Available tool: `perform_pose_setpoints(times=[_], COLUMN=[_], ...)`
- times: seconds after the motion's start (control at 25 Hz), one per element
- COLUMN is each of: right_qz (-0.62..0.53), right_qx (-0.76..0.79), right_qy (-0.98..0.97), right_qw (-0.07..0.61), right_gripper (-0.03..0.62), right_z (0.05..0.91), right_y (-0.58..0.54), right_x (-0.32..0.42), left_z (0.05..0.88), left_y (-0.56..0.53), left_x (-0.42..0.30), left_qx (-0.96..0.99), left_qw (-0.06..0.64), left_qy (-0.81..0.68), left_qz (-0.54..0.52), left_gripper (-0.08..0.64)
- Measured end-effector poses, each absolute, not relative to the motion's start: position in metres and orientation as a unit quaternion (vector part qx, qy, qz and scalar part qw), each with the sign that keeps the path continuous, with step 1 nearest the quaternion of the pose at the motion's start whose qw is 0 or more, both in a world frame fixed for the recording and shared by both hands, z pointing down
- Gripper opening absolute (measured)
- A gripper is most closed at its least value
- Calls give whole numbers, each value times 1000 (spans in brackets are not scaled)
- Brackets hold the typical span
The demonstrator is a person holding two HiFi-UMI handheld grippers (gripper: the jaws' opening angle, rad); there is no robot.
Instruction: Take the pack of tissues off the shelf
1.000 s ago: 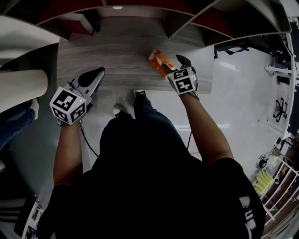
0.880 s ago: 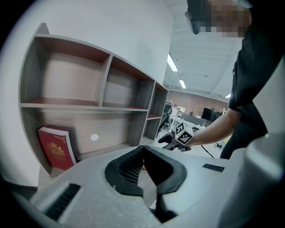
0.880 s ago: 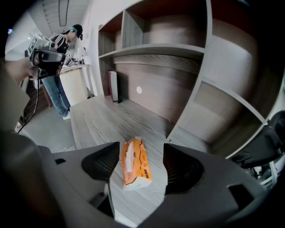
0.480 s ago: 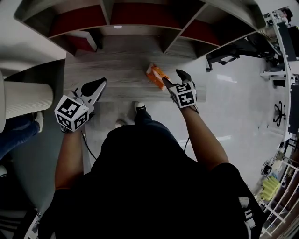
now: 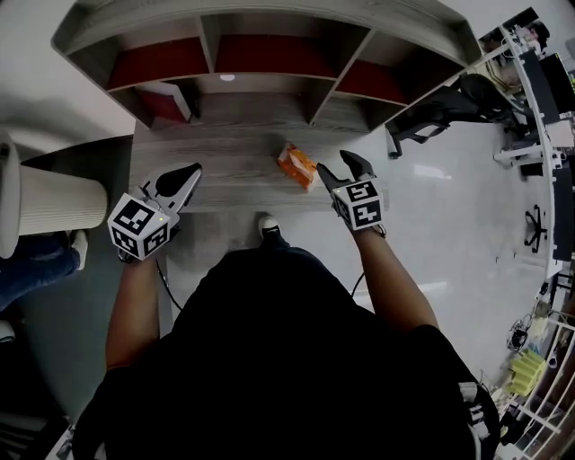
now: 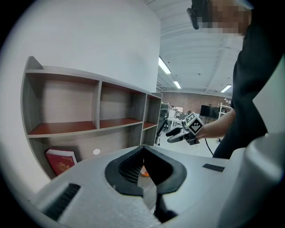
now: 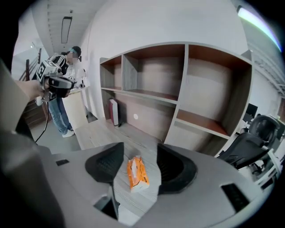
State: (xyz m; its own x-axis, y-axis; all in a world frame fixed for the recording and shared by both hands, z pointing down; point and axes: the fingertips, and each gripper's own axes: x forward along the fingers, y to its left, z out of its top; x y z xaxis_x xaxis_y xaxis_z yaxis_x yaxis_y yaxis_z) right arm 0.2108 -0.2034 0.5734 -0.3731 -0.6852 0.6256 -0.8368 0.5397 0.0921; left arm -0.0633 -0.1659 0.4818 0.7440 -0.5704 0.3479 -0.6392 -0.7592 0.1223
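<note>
plainly orange with a white panel, print unreadable, the pack of tissues (image 5: 297, 165) lies on the bench (image 5: 225, 157) before the shelf (image 5: 207, 54). right gripper (image 5: 339, 166) fingers, just closing, gape empty; left gripper (image 5: 184, 173) fingers meet, empty.

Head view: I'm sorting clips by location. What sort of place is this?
Likely an office or lab workspace: a wooden cubby shelf, a black office chair beside it, and a polished pale floor.

- The pack of tissues (image 7: 137, 174) ahead of the right claw (image 7: 140, 149) was orange with white markings.
- The shelf (image 7: 178, 107) beyond it was grey wood grain with red-brown boards.
- The book (image 6: 60, 161) left of the left claw (image 6: 143, 149) was red with a gold emblem.
- The marker cubes (image 5: 137, 225) bore black-and-white squares.
</note>
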Motion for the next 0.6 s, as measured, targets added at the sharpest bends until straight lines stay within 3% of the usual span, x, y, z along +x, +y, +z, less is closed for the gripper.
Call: perform_pose_setpoints(times=[0.08,0.32,0.6], right_qz=[108,73,37], right_qx=[470,488,507], right_qy=[-820,-819,-833], right_qw=[307,293,218], right_gripper=[175,60,12], right_z=[562,532,490], right_y=[-200,-190,-187], right_x=[213,215,209], left_z=[475,456,460], left_y=[-164,-160,-158], left_x=[-63,-80,-101], left_qx=[926,925,920], left_qw=[114,99,114], left_qy=[-328,-339,-351], left_qz=[146,140,133], left_gripper=[18,18,18])
